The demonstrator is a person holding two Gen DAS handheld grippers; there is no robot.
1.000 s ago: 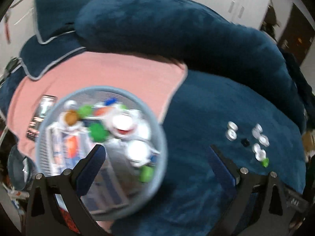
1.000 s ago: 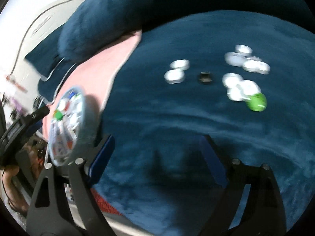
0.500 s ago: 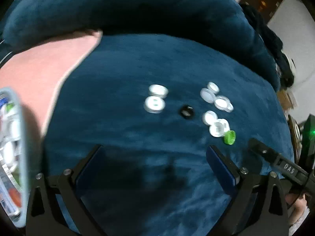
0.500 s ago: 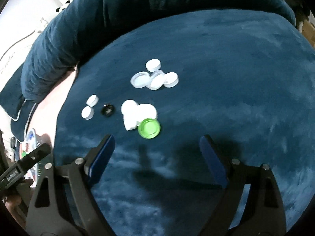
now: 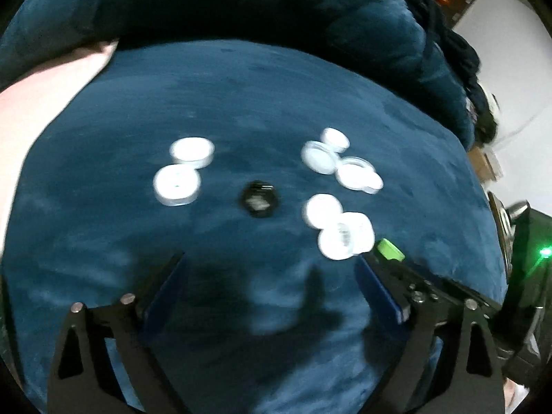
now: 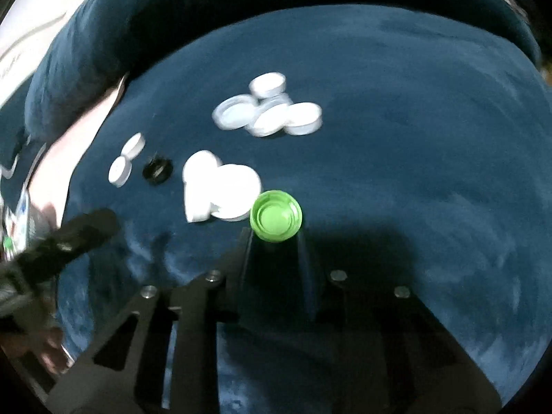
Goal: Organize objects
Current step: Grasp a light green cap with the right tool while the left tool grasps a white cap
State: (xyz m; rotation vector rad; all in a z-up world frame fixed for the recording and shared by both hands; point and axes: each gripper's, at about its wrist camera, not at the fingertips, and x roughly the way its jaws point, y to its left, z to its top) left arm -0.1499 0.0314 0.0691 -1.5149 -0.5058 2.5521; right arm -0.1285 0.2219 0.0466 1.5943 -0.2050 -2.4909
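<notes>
Landmark: the hexagonal nut, lying on the cushion.
- Left of the nut: two caps, one behind the other, touching.
- Right of the nut, farther back: cluster of four caps, overlapping.
- Right of the nut, nearer: three caps, overlapping.
- Just right of that trio: open-side-up cap, between the right claw tips.
- Far left of the nut: cloth on the cushion.

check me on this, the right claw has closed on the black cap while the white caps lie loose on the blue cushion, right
Not quite: the right claw has closed on the green cap, not the black one, as the right wrist view shows. The black cap lies free to its left. The white caps do lie loose on the blue cushion.
</notes>
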